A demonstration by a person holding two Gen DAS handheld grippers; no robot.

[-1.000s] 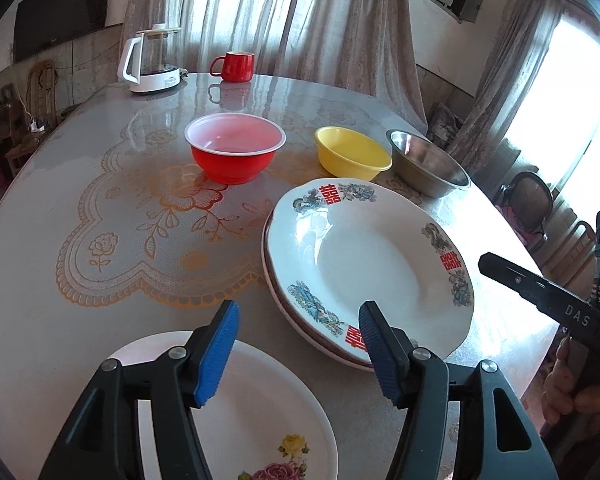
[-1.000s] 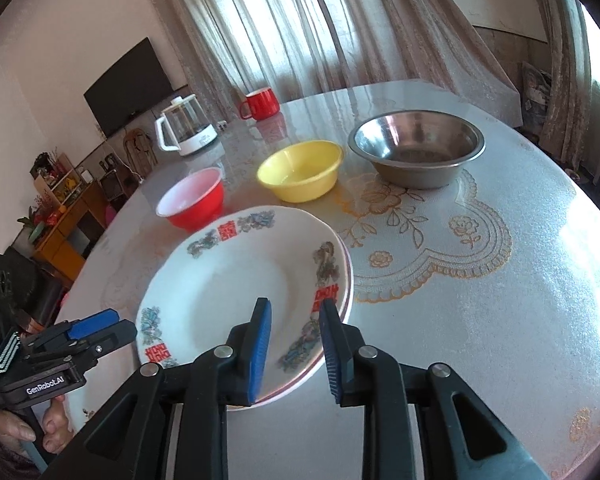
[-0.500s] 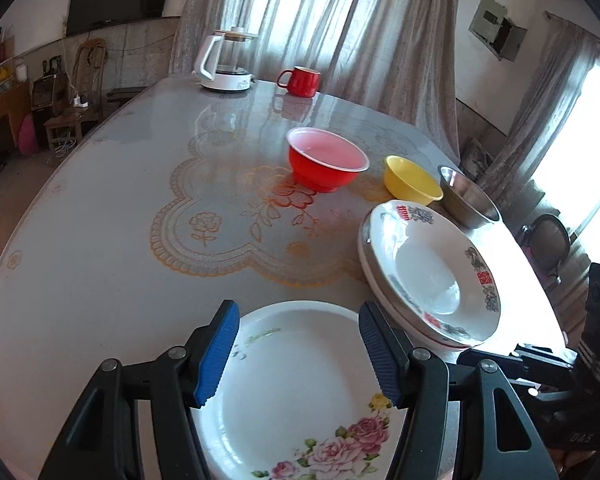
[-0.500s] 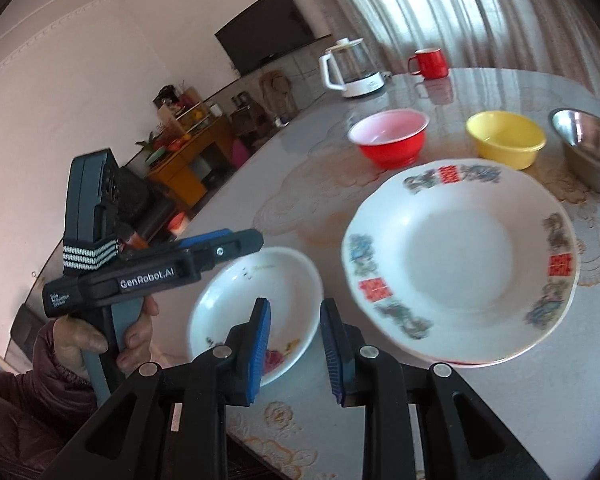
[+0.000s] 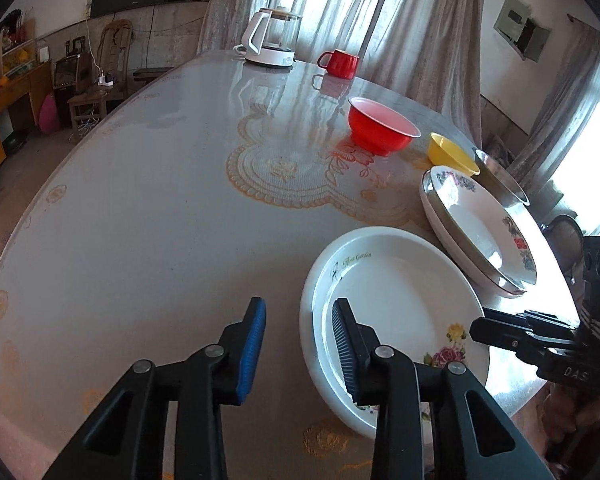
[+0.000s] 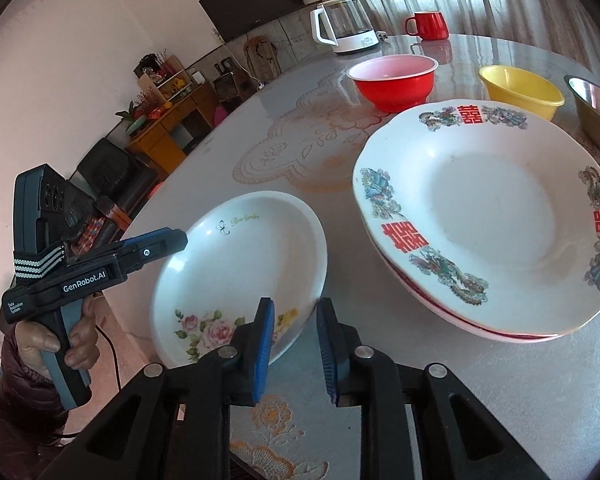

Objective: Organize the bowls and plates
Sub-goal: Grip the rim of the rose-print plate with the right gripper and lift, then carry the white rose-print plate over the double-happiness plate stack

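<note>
Left gripper (image 5: 298, 344): my jaws gape astride the rose plate (image 5: 396, 304) rim.
Right gripper (image 6: 294, 346): jaws parted at its opposite edge, holding nothing.

Two close opposing views, shared rose plate (image 5: 396, 300)

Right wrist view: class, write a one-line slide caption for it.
Open right gripper straddles the near rim of the rose plate, beside stacked dragon plates; left gripper is at the plate's far side.
</note>
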